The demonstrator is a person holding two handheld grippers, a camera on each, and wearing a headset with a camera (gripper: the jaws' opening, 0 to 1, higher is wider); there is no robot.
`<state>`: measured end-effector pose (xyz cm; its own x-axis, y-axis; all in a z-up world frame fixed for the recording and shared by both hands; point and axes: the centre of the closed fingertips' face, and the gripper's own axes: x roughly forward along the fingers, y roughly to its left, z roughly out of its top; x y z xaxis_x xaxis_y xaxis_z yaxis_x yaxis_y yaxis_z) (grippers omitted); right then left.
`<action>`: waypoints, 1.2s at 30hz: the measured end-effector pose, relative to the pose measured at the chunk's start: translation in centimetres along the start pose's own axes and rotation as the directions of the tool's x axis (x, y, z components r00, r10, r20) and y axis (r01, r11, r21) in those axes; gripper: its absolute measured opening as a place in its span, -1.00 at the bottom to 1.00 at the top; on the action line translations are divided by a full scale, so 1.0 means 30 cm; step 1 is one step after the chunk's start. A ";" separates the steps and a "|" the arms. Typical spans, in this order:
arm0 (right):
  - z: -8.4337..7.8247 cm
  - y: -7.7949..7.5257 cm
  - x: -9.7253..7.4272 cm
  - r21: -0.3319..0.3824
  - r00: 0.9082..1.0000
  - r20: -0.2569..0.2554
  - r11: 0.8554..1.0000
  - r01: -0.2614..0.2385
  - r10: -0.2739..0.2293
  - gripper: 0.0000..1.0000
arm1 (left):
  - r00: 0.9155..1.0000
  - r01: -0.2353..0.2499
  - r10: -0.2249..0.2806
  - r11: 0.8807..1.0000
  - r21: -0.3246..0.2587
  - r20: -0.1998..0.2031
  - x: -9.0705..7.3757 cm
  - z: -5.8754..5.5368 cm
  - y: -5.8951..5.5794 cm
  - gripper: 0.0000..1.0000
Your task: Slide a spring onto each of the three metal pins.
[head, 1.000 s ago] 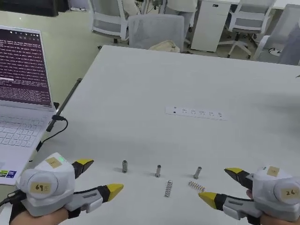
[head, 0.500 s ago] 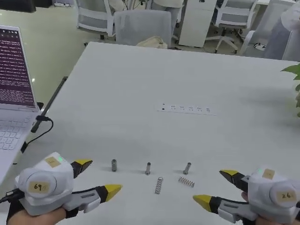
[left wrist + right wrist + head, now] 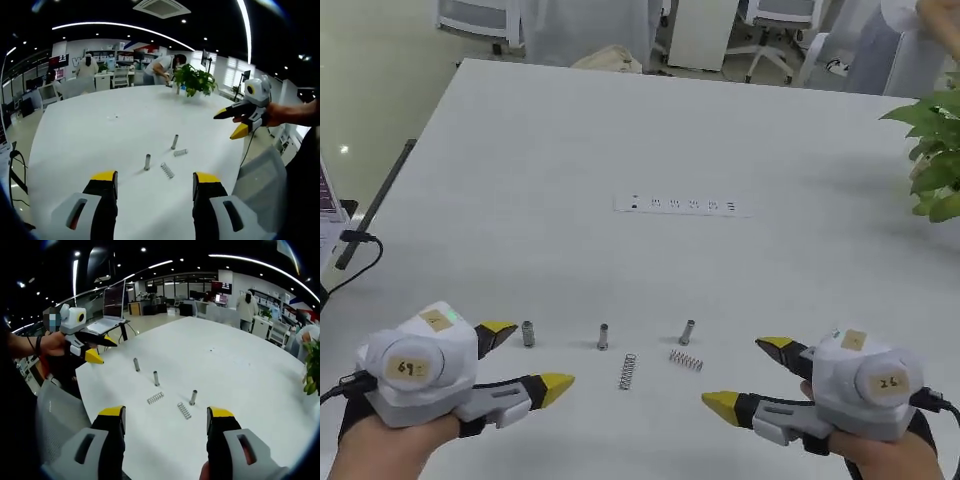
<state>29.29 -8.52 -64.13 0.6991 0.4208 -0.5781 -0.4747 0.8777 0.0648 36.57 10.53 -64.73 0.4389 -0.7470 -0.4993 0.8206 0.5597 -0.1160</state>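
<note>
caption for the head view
Left claw and right claw, both open, flank three pins and two loose springs on a white table.

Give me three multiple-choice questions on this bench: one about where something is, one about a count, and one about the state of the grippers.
1. Where do the loose springs lie relative to the row of pins?
A. on the person's side of the row
B. on the far side of the row
C. stacked on top of the pins

2. How many springs lie loose on the table?
A. one
B. two
C. four

3. How are the left gripper and the right gripper?
A. both open, holding nothing
B. both shut on springs
C. left shut, right open

Answers:
1. A: both springs lie nearer the person than the pins.
2. B: one lies near the middle pin and one near the right pin.
3. A: the fingers of each are spread with nothing between them.
</note>
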 end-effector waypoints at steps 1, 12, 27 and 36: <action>-0.001 0.001 0.000 0.001 1.000 0.000 1.000 -0.001 0.001 0.29 | 1.000 0.008 -0.008 1.000 0.003 -0.006 0.014 -0.008 -0.005 0.12; -0.016 0.008 0.003 0.000 1.000 -0.011 1.000 -0.006 0.006 0.30 | 0.995 0.072 -0.071 0.997 0.014 -0.069 0.112 -0.064 -0.055 0.09; -0.030 0.016 -0.036 0.011 1.000 -0.015 1.000 -0.003 0.003 0.29 | 0.983 0.134 -0.132 0.991 0.003 -0.131 0.255 -0.139 -0.119 0.00; -0.033 0.014 -0.039 0.028 1.000 -0.007 1.000 0.003 -0.002 0.28 | 0.978 0.131 -0.132 0.991 -0.019 -0.160 0.336 -0.179 -0.134 -0.10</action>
<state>27.74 -8.87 -64.24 0.6965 0.4171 -0.5838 -0.4580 0.8848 0.0857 35.73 2.69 -73.90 0.2623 -0.7477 -0.6101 0.8641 0.4634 -0.1965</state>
